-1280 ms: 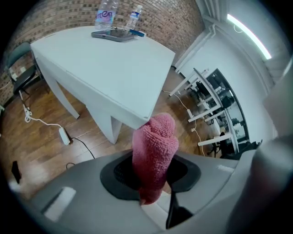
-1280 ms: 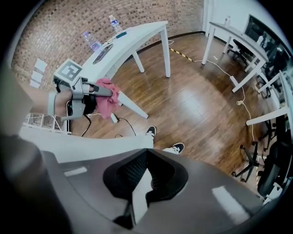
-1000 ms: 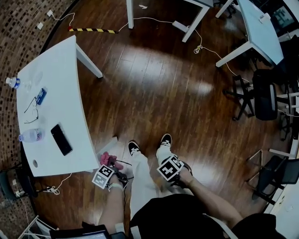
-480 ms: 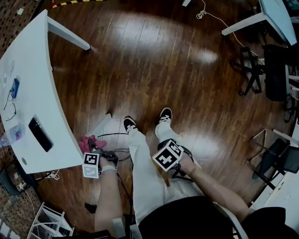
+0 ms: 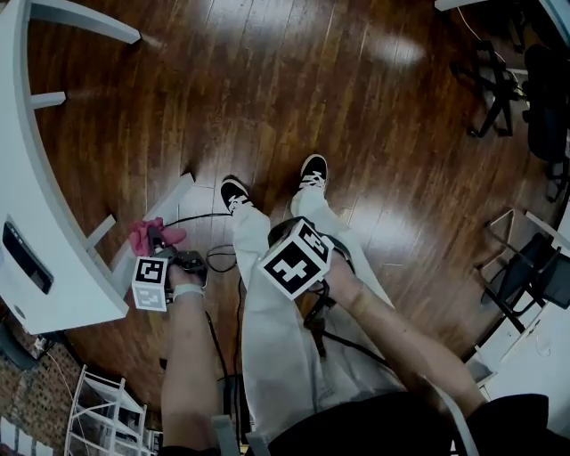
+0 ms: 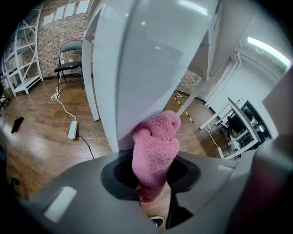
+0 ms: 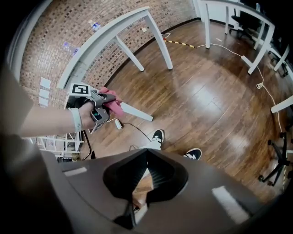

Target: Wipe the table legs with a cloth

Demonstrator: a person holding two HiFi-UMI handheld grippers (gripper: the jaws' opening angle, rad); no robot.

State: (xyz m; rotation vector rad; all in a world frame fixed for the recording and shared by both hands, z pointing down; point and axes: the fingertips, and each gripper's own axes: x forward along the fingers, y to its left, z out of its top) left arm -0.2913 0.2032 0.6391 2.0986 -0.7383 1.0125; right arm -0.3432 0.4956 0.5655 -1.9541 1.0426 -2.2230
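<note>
This looks like an open office or lab: white desks [image 5: 36, 178] on a dark wood floor [image 5: 294, 80], against a brick wall [image 6: 59, 27]. Office chairs [image 5: 539, 98], wire shelving [image 6: 20, 59] and a power strip [image 6: 72, 130] stand about.

Black top [image 5: 356, 427], white trousers [image 5: 276, 356], black-and-white sneakers [image 5: 313, 169], white wristband [image 5: 186, 291]; left gripper [image 5: 160, 240] and right gripper [image 7: 133, 201] carry marker cubes [image 5: 294, 263].

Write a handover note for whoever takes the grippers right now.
Left gripper: shut on the cloth, held up at the near table leg; contact unclear.
Right gripper: shut, empty.
Done: cloth gripped and at the leg.
Left: wipe this leg, then the other legs; no wiping shows yet.
</note>
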